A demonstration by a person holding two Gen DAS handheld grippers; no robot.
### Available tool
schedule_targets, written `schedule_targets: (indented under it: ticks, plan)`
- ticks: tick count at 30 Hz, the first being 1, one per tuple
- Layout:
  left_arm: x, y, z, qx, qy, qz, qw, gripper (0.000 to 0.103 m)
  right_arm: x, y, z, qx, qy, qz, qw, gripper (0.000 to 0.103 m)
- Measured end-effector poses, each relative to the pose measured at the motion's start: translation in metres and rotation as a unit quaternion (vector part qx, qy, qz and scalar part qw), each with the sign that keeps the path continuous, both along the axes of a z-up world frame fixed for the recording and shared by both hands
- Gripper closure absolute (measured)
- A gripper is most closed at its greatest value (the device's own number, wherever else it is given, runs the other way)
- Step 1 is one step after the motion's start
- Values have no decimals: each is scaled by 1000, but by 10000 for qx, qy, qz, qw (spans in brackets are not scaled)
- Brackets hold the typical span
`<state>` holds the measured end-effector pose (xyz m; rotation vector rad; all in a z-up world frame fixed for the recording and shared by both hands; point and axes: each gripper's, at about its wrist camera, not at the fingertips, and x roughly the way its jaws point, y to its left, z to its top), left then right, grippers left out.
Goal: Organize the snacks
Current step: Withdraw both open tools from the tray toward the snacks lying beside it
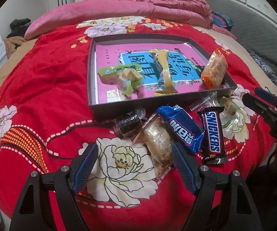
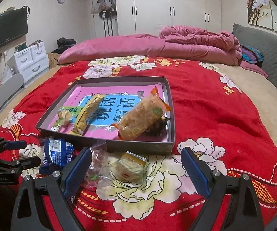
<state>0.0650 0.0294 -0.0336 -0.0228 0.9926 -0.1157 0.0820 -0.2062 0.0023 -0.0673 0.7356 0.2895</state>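
A shallow grey box (image 1: 119,106) (image 2: 142,146) lies on the red floral bedspread, holding a green packet (image 1: 119,74), a yellow stick snack (image 1: 164,71) (image 2: 88,113) and an orange packet (image 1: 214,69) (image 2: 144,113). In front of it lie a dark wrapped sweet (image 1: 128,123), a clear-wrapped cake (image 1: 157,140), a blue packet (image 1: 181,128) (image 2: 56,155), a Snickers bar (image 1: 213,132) and a clear-wrapped pastry (image 1: 229,111) (image 2: 131,166). My left gripper (image 1: 134,168) is open just before the cake. My right gripper (image 2: 136,173) is open around the pastry, above it.
A pink quilt (image 2: 177,44) is heaped at the far side of the bed. A grey padded headboard (image 2: 269,46) runs along the right. White drawers (image 2: 31,61) and a wall TV (image 2: 5,30) stand at the left. The bedspread (image 2: 215,115) stretches right of the box.
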Motion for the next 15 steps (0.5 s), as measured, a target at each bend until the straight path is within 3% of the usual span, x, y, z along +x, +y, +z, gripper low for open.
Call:
schedule_targets:
  ticks: [15]
  plan:
    - [10,-17,-6,-16,118,-139,9998,23,1,9,-12,-323,219,182,9991,9]
